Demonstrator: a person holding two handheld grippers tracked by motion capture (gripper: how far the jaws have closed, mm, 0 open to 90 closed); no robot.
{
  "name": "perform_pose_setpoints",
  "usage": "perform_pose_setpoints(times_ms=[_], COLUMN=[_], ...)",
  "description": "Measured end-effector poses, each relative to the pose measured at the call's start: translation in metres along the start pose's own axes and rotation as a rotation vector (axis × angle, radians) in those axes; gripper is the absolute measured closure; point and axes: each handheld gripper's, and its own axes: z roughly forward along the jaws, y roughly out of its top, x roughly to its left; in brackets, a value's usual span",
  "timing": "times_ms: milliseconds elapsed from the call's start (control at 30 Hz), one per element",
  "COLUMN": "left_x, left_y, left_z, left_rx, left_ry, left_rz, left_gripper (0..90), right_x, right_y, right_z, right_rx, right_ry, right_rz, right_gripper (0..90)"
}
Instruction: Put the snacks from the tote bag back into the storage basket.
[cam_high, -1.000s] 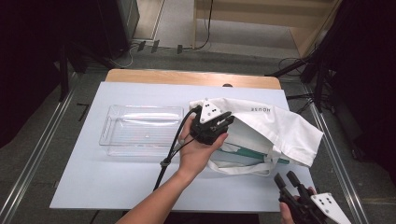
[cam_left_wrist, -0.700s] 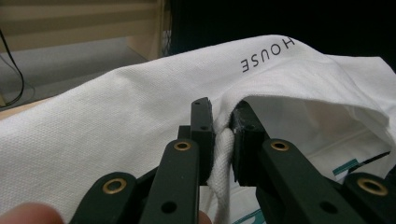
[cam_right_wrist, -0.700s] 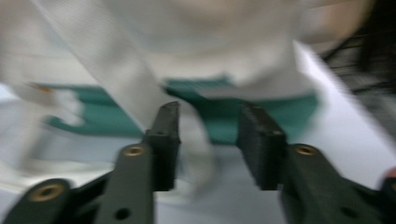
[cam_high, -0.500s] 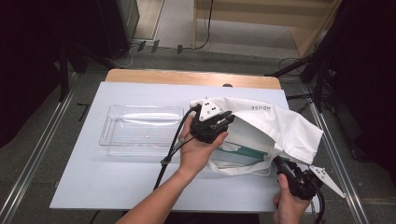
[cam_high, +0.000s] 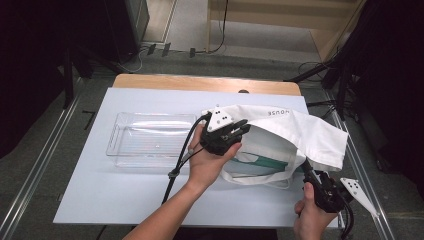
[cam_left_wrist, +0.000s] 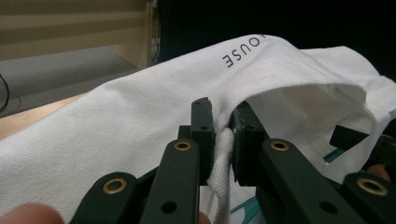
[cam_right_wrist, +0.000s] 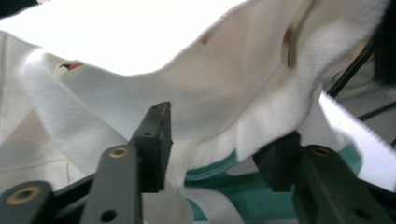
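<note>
- Lying across the right half of a pale table top (cam_high: 130, 200): a white cloth bag (cam_high: 300, 132) with dark lettering, its mouth toward the near edge.
- Hidden under the raised upper layer: most of the bag's contents; just a teal-and-white edge (cam_high: 267, 164) peeking from the opening, kind of item impossible to tell.
- Cut off at the bottom frame edge of the high view: both forearms.
- Left hand (cam_high: 207, 167) reaching up from the near edge, left gripper (cam_high: 240, 129) aimed away from the person, pinched tight on the bag's hem; in the left gripper view, a fold of white cloth (cam_left_wrist: 223, 154) squeezed between the pads.
- Right hand (cam_high: 310, 215) low at the near right corner, right gripper (cam_high: 306, 171) angled toward the bag's mouth.
- Right jaws partway apart, just closing in, bag's lower rim (cam_right_wrist: 261, 135) between them; no visible press on the cloth, view overexposed and blurred.
- Left of the bag, apart from it: an empty clear plastic tray (cam_high: 117, 145).
</note>
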Motion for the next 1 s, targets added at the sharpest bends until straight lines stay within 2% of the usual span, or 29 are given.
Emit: perform_pose_setpoints(times_ms=[33,67,100,167,233,267,300,333,367,433,533,667,700,800,833,900,933,967,1000], left_x=[0.000,-0.001,-0.001,-0.001,-0.002,-0.002,-0.002,-0.002,-0.002,-0.002,-0.007,-0.020,-0.026,-0.030,-0.030,-0.025,-0.020,-0.010,-0.010], left_y=[0.000,0.000,0.000,-0.001,-0.002,-0.002,-0.002,-0.002,-0.001,0.003,0.012,0.029,0.035,0.039,0.040,0.038,0.037,0.034,0.034], left_z=[0.000,-0.001,-0.001,0.000,0.000,0.001,0.000,-0.002,-0.003,-0.008,-0.016,-0.033,-0.040,-0.045,-0.044,-0.040,-0.035,-0.026,-0.026], left_rx=[-0.002,-0.003,-0.002,0.001,0.006,0.004,0.001,-0.006,-0.012,-0.045,-0.080,-0.133,-0.154,-0.153,-0.148,-0.138,-0.129,-0.114,-0.114], left_ry=[-0.001,0.000,-0.002,-0.007,-0.013,-0.015,-0.019,-0.022,-0.027,-0.050,-0.083,-0.132,-0.157,-0.159,-0.148,-0.125,-0.119,-0.085,-0.085], left_rz=[0.005,0.005,0.003,0.001,0.004,0.006,0.009,0.009,0.009,-0.003,0.008,0.043,0.044,0.040,0.034,0.020,0.002,-0.021,-0.021], left_gripper=[82.8,82.8,82.7,82.7,82.8,82.9,83.1,83.3,83.5,84.1,84.6,84.9,85.0,84.9,84.9,84.9,84.9,84.8,84.8], right_x=[0.002,0.002,0.002,0.000,-0.003,-0.005,-0.006,-0.005,-0.005,-0.004,0.003,0.018,0.024,0.029,0.029,0.024,0.020,0.009,0.009], right_y=[0.001,0.001,0.001,0.000,-0.003,-0.006,-0.007,-0.007,-0.005,0.000,0.007,0.017,0.025,0.031,0.033,0.035,0.033,0.022,0.022], right_z=[-0.001,-0.002,-0.002,0.002,0.011,0.016,0.017,0.015,0.014,0.010,0.003,-0.012,-0.023,-0.032,-0.033,-0.032,-0.029,-0.021,-0.021], right_rx=[-0.008,-0.017,-0.018,0.008,0.073,0.111,0.119,0.118,0.109,0.093,0.048,-0.036,-0.082,-0.100,-0.092,-0.042,0.002,0.103,0.103], right_ry=[-0.003,0.004,0.008,0.010,0.000,0.004,-0.013,-0.041,-0.041,-0.018,0.001,0.070,0.114,0.134,0.134,0.136,0.127,0.085,0.085], right_rz=[-0.014,-0.027,-0.020,-0.007,0.001,0.009,0.000,-0.029,-0.051,-0.064,-0.105,-0.178,-0.204,-0.222,-0.225,-0.200,-0.195,-0.188,-0.188], right_gripper=[60.9,69.5,70.8,70.0,66.4,71.5,77.9,85.7,87.9,89.0,89.2,89.2,89.1,89.1,89.1,89.0,89.1,89.1,89.1])
